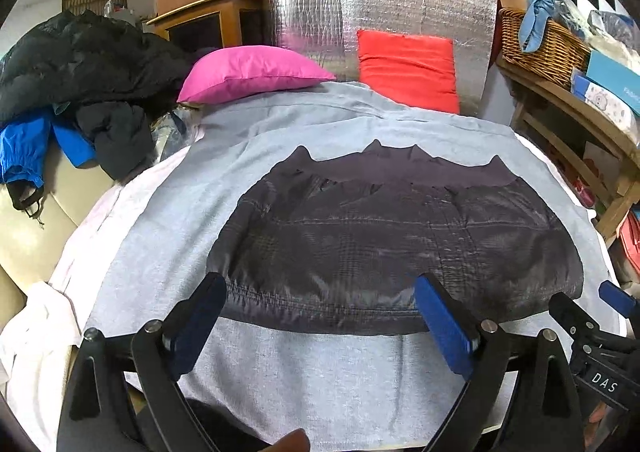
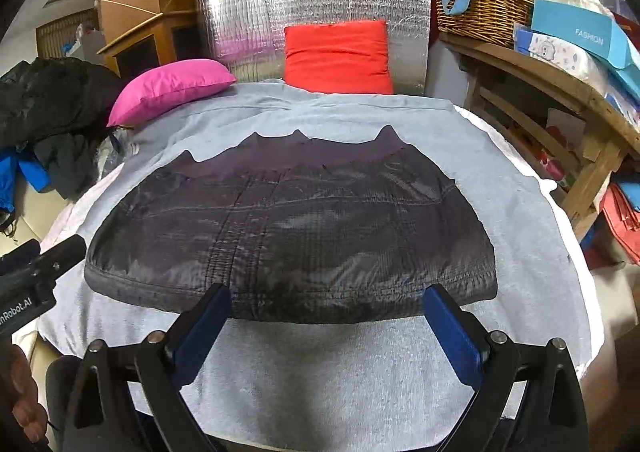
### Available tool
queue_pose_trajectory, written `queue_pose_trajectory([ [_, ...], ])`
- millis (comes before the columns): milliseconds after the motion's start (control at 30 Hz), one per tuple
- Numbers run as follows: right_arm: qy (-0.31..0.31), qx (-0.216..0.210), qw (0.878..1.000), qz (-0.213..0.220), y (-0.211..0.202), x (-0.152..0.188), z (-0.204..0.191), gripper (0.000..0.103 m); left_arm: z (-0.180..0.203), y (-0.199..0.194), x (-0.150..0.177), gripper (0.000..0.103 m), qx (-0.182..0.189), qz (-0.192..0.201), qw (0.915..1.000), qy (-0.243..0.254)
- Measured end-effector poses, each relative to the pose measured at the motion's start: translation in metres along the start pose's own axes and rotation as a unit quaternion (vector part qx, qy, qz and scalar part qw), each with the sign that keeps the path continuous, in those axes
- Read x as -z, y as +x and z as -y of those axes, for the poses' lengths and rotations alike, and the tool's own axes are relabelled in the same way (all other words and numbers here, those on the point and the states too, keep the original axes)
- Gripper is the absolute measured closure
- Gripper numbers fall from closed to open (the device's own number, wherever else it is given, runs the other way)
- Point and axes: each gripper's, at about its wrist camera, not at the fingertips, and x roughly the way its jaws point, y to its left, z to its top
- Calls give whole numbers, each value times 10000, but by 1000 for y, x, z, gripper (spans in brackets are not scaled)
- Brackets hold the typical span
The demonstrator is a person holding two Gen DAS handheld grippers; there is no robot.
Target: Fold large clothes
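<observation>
A dark quilted garment (image 1: pixel 400 236) (image 2: pixel 288 228) lies folded flat on a grey cloth (image 1: pixel 320 372) (image 2: pixel 320 368) that covers the work surface. My left gripper (image 1: pixel 320 300) hovers open above the garment's near hem, its blue pads (image 1: pixel 440 324) wide apart with nothing between them. My right gripper (image 2: pixel 326 308) is likewise open over the near hem, and its blue pads (image 2: pixel 452 332) are empty. The right gripper's tip (image 1: pixel 616 296) shows at the right edge of the left wrist view, and the left gripper's body (image 2: pixel 40 264) at the left edge of the right wrist view.
A pink cushion (image 1: pixel 248 75) and a red cushion (image 1: pixel 408 67) lean against a silver foil panel (image 1: pixel 380 3) at the back. Dark and blue clothes (image 1: pixel 80 91) pile up on the left. A wicker basket (image 2: pixel 480 7) and boxes (image 2: pixel 576 35) sit on a wooden shelf on the right.
</observation>
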Motion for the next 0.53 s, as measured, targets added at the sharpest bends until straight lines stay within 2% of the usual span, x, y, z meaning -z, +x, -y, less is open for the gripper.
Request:
queue_pose_trajectory([
  [533, -78, 51, 10000, -21, 3, -5, -5, 4, 5, 1, -5, 8, 193, 14, 9998, -10],
])
